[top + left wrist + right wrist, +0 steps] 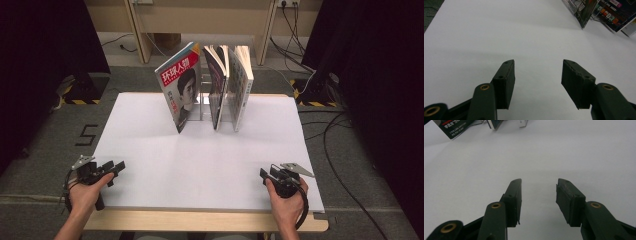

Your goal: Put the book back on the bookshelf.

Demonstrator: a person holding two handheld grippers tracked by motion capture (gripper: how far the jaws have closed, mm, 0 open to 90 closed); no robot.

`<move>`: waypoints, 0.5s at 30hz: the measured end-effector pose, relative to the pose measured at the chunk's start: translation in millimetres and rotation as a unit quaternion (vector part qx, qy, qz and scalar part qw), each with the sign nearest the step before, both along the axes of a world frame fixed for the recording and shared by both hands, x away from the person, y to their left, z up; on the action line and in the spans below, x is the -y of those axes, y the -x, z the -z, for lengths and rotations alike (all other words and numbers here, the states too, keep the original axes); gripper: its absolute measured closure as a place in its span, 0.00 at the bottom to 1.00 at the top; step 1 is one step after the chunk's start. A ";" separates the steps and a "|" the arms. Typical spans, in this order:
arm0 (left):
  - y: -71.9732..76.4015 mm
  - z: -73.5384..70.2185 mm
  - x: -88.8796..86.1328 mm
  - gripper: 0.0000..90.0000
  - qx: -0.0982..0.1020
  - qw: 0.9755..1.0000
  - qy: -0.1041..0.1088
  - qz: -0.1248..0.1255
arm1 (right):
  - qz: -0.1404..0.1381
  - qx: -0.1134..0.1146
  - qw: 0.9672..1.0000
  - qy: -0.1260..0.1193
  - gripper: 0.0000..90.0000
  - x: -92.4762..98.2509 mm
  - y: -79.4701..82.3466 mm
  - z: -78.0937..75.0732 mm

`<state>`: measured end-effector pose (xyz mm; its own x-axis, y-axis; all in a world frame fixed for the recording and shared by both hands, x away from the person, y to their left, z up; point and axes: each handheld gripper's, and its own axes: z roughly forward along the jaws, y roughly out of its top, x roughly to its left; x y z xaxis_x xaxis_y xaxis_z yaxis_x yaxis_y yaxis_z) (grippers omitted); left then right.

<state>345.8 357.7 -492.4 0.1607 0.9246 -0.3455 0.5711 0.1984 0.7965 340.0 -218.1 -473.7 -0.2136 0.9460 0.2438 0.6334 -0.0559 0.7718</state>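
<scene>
Magazines [207,87] — lower edges perhaps hidden by stand — upright.

A person's hands rest two black two-jaw grippers on a white table top [150,165]: the left gripper [116,169] at the near left corner, the right gripper [264,174] near right. Well beyond both, three upright magazines [210,87] stand in a clear rack, the red-titled portrait cover [181,90] leftmost.
</scene>
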 end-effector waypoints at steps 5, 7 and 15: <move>1.2 0.5 -1.1 0.48 0.002 1.000 0.000 -0.002 | -0.002 -0.001 1.000 0.004 0.61 -0.3 -0.2 0.2; 1.6 1.8 -1.3 0.48 0.003 1.000 0.003 -0.001 | -0.003 -0.001 1.000 0.002 0.60 -0.2 -0.4 0.1; 1.3 2.4 0.0 0.45 0.012 1.000 0.004 0.001 | -0.001 -0.006 1.000 -0.004 0.57 2.4 -2.1 3.9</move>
